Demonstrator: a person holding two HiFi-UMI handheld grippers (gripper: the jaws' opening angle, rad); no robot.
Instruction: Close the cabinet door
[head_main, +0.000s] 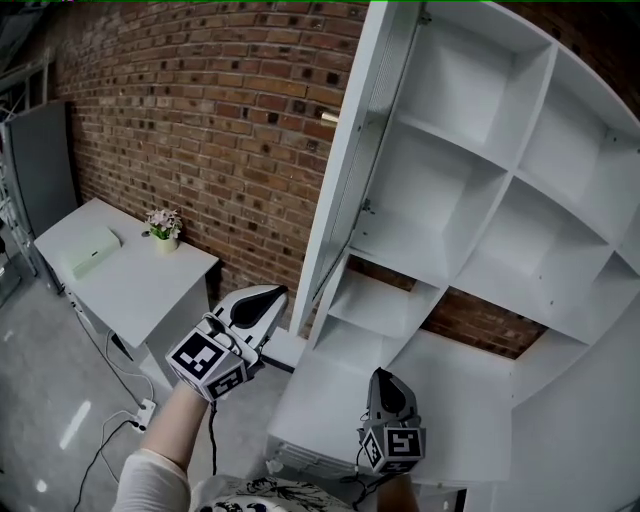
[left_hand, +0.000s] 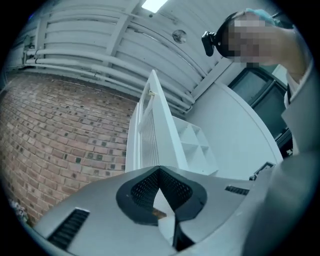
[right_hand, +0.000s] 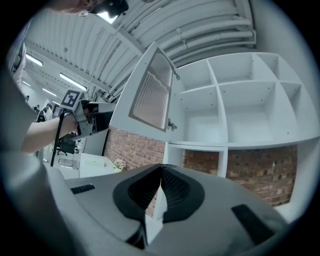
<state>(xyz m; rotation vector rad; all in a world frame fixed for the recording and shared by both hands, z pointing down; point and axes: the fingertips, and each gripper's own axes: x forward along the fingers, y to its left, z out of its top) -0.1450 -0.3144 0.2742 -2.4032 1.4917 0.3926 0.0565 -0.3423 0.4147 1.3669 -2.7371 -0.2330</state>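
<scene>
A white shelf cabinet (head_main: 500, 190) with several open compartments fills the right of the head view. Its door (head_main: 345, 170), white with a ribbed pane, stands wide open, edge-on to me, with a small brass knob (head_main: 329, 117) on its outer face. My left gripper (head_main: 272, 293) is shut and empty, below and left of the door's lower corner, apart from it. In the left gripper view the door (left_hand: 150, 125) rises beyond the left gripper (left_hand: 160, 170). My right gripper (head_main: 381, 374) hangs low before the cabinet's ledge, shut and empty. The right gripper view shows the door (right_hand: 152, 95) up left of the right gripper (right_hand: 161, 167).
A brick wall (head_main: 200, 110) runs behind the door. Left of it stands a white side table (head_main: 130, 290) with a small flower pot (head_main: 164, 228) and a pale box (head_main: 92, 252). Cables and a power strip (head_main: 143, 413) lie on the floor. A low white ledge (head_main: 330, 400) juts out under the shelves.
</scene>
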